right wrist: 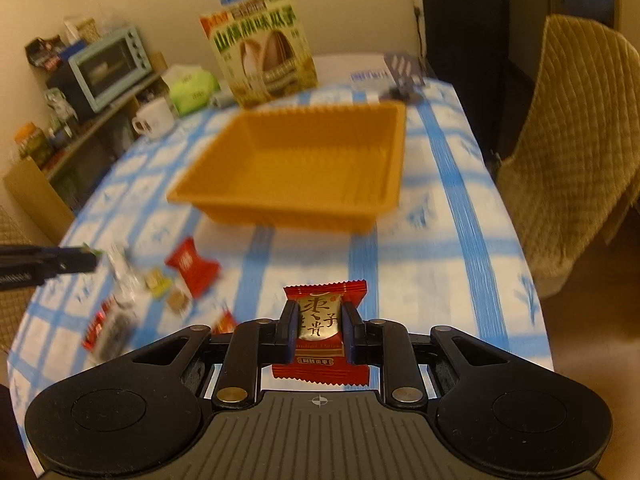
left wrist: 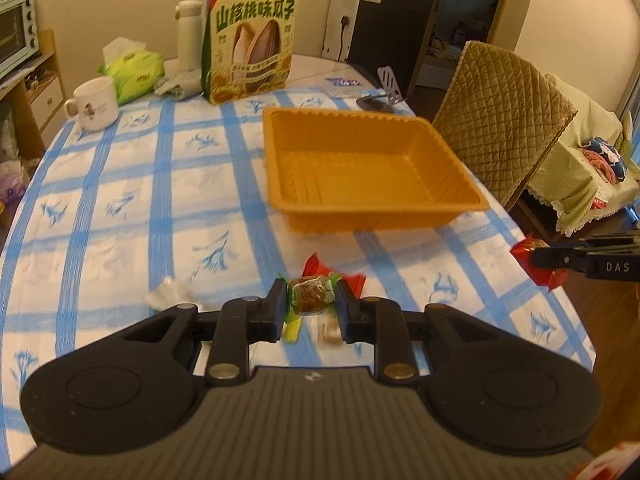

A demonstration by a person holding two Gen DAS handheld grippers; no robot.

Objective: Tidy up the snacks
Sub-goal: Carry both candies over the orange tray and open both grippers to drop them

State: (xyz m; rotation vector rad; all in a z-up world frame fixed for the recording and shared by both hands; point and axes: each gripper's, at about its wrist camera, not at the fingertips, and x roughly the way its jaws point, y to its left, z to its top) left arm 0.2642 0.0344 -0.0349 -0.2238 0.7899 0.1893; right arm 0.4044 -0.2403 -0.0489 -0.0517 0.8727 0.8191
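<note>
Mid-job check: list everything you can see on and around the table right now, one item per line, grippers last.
tray: 1, orange, empty, table centre
sunflower seed bag: 1, green and cream, upright behind tray
tissue pack: 1, green, far left
mug: 1, white, left of tissue pack
flask: 1, white, beside seed bag
loose candies: several, red, yellow, clear, on cloth near front; count unclear from blur
tablecloth: 1, blue-and-white check
chair: 1, tan quilted cover, right of table
toaster oven: 1, pale blue, shelf at left
green-wrapped candy: 1, held
red-wrapped candy: 1, held
left hand-held gripper: black, shut on green-wrapped candy
right hand-held gripper: black, shut on red-wrapped candy
</note>
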